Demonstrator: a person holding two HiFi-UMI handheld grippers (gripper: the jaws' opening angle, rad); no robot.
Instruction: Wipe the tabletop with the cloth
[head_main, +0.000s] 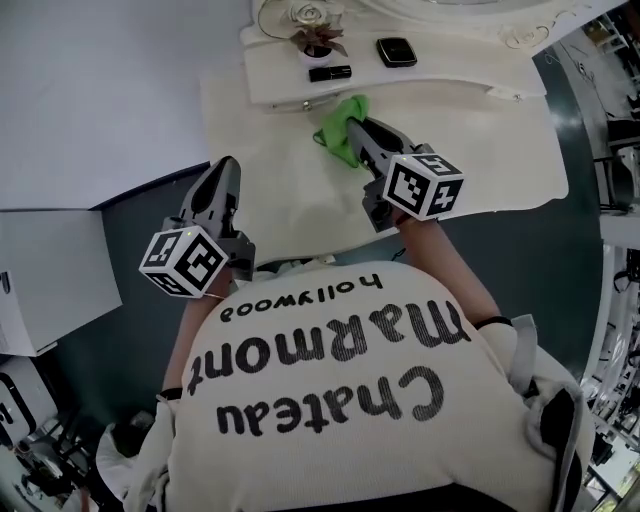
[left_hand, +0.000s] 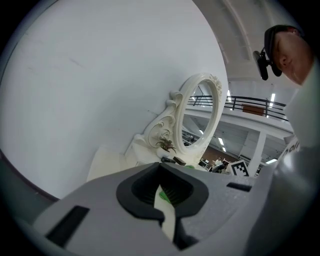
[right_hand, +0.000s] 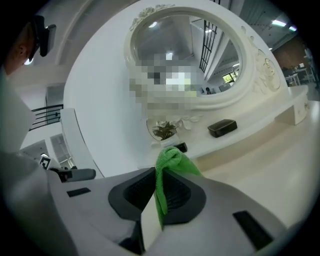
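Nearest the person, the left gripper (head_main: 226, 172) hangs over the near left edge of the cream tabletop (head_main: 300, 215), its jaws pressed together on nothing. Farther out, the right gripper (head_main: 357, 130) pinches the crumpled green cloth (head_main: 338, 138), which bunches ahead of its tips, just short of the raised white shelf (head_main: 280, 80). Only the right gripper view shows the fold caught between the jaws.
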